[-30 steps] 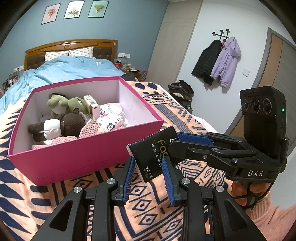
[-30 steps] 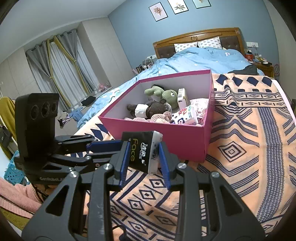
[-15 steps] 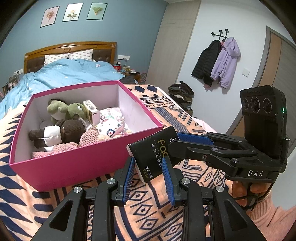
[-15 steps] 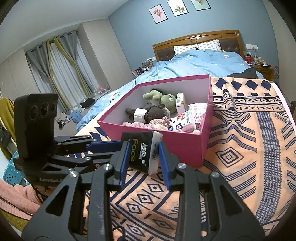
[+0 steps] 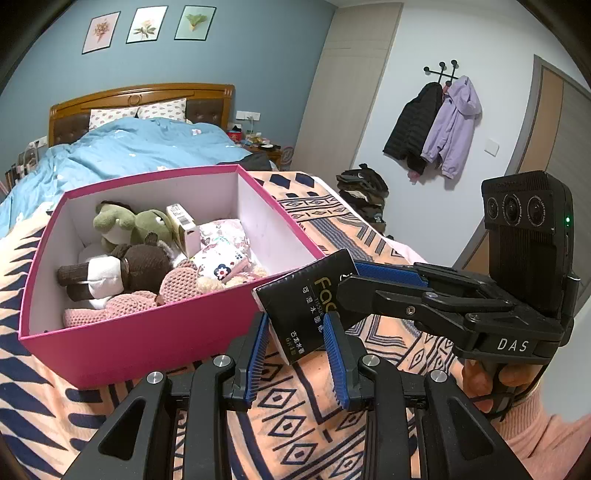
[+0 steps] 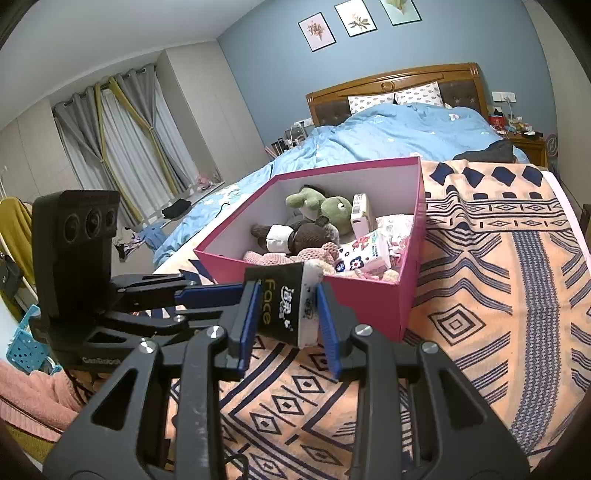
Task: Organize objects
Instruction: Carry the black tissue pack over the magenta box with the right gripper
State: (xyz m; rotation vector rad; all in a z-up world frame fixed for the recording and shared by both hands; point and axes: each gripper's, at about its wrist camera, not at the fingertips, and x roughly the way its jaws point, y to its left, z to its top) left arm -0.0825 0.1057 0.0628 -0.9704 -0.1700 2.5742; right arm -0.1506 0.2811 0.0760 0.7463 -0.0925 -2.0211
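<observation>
The black tissue pack (image 5: pixel 309 301) is soft and flat, with a white end. Gold letters on it read "Face", and there is small Chinese writing too. It is up in the air, just in front of the pink box (image 5: pixel 122 332), above the bed blanket.

Two grippers hold the one pack. The right gripper (image 6: pixel 284 314) pinches it between its blue ridged pads (image 6: pixel 248 314), one on each side. The left gripper (image 5: pixel 295 345) has its blue pads on both sides of the pack's lower end, but it is hard to tell if they press it. The right tool has "DAS" printed on its black body.

The pink box is cardboard, square, open on top, and white inside. In it lie one green plush frog (image 5: pixel 127 223), one brown plush bear (image 5: pixel 110 275) with a white band, one pink knitted toy (image 5: pixel 122 301), one small white carton (image 5: pixel 183 230) with a barcode, and one flowery tissue pack (image 5: pixel 219 258).

The blanket (image 6: pixel 498 295) is orange with dark blue diamonds and stripes. Behind it is a rumpled blue quilt (image 5: pixel 122 155), two dotted pillows (image 5: pixel 136 110) and a wooden headboard (image 5: pixel 140 92). Three flower pictures (image 5: pixel 147 26) hang on the blue wall. Two coats (image 5: pixel 432 125), one black and one purple, hang on hooks.
</observation>
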